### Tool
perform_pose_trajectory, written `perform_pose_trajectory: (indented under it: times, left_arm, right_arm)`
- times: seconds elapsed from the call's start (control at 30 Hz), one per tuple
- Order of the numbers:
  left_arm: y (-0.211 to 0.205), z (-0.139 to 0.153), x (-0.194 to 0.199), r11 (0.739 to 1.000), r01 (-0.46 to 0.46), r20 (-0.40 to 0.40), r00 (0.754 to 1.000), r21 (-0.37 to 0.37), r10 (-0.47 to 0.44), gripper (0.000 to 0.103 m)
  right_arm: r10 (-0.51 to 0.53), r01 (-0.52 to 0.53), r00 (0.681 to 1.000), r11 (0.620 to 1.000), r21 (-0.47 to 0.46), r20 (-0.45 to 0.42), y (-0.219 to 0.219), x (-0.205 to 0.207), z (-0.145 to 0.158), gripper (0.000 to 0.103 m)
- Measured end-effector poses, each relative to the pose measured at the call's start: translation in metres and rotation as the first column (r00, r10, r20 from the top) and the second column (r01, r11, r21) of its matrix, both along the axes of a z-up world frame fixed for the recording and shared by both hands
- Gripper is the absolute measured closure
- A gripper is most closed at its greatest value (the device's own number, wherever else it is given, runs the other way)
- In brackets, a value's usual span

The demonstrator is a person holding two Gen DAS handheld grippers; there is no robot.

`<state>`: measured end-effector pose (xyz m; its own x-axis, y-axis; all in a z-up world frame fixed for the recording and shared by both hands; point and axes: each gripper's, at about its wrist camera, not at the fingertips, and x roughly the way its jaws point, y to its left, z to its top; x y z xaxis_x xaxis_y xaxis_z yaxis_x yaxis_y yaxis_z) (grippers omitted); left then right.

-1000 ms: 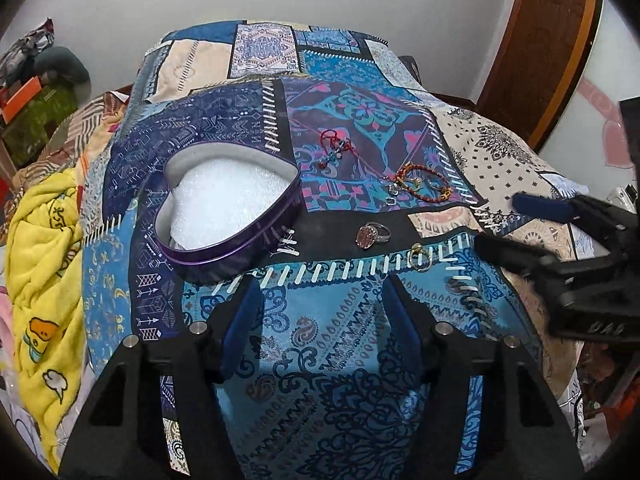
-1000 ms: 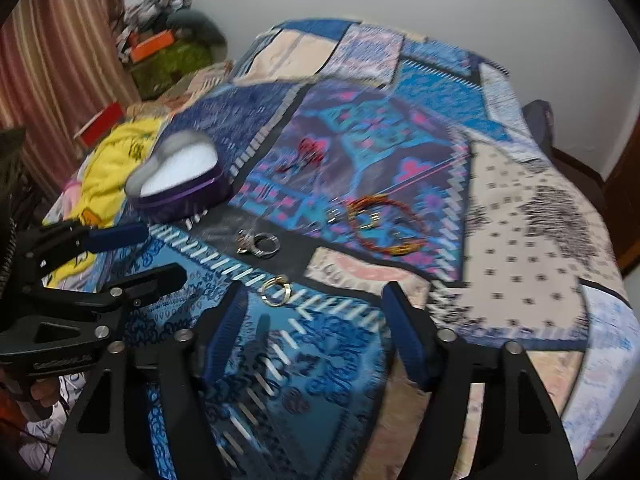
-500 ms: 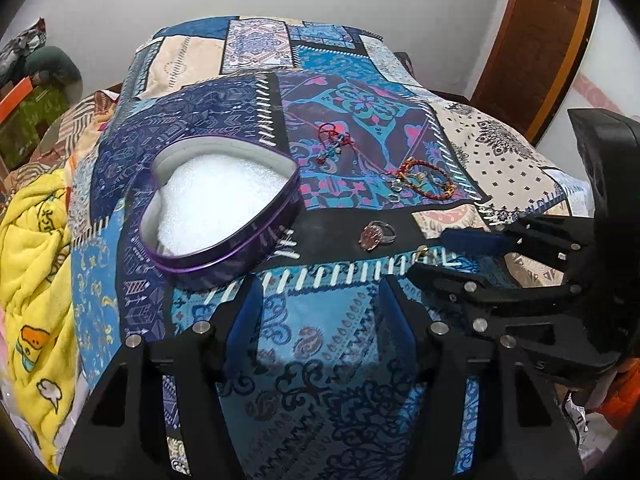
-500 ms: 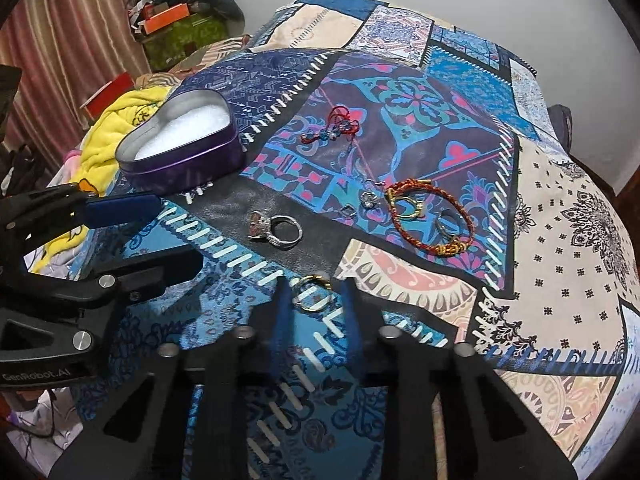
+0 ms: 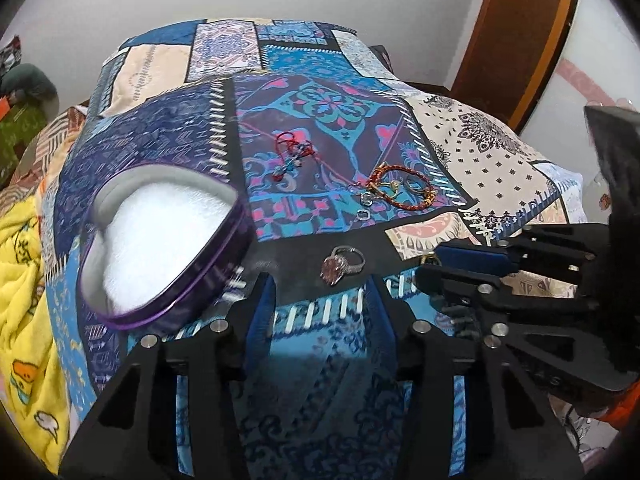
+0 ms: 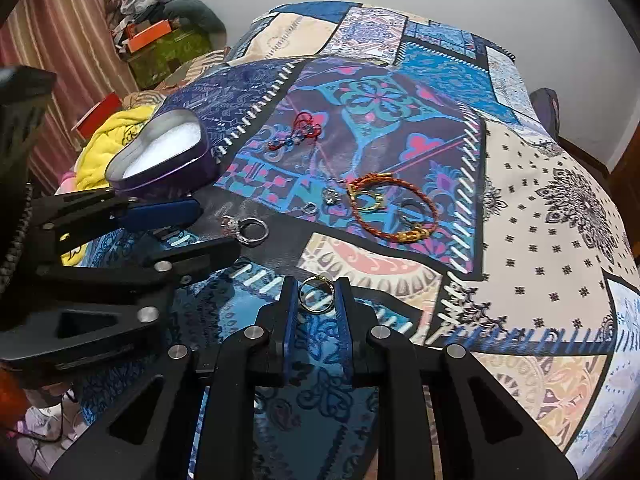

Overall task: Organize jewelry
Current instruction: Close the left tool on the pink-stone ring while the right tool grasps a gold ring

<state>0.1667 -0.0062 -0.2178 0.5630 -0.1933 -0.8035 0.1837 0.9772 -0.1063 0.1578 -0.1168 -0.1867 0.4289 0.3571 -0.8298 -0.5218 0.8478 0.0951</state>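
The right tongs (image 6: 316,300) sit narrow around a gold ring (image 6: 316,295) lying flat on the bed (image 6: 560,216), a pad at each side of the band; whether they already pinch it I cannot tell. The left tongs (image 5: 320,300) stand wide and hold nothing, just short of a silver stone ring (image 5: 342,265). The heart-shaped tin (image 5: 224,268), lined with white foam, stands to the left with no jewelry in it. The ring is probably light, hard and slippery, and the quilt yields beneath it, so squeezing across the band's outer edges seems safest. The braided bracelet (image 6: 390,208) looks soft and floppy.
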Motion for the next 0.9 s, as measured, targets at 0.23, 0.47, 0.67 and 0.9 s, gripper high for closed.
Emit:
perform_pose_trajectory:
  times: [0.23,0.47,0.67,0.9]
  left_arm:
    - [-0.013,-0.006,0.012,0.999,0.023,0.011,1.000,0.042,-0.024,0.057]
    - [-0.017,-0.008,0.016,0.998,0.028,0.017,0.999,0.055,-0.029,0.079]
    - [-0.011,-0.006,0.012,1.000,0.025,0.012,1.000,0.000,-0.025,0.079]
    - [-0.005,0.001,0.001,1.000,0.002,0.015,1.000,-0.022,-0.002,0.079]
  right_arm:
    - [-0.026,0.026,1.000,1.000,0.013,0.001,-0.008,0.002,0.003,0.086]
    - [-0.040,0.040,0.999,0.999,0.019,0.010,-0.011,0.000,0.008,0.086]
    - [-0.041,0.040,0.999,0.999,0.027,0.026,-0.010,-0.002,0.016,0.086]
    - [-0.027,0.025,0.998,0.999,0.038,0.057,-0.002,-0.007,0.030,0.086]
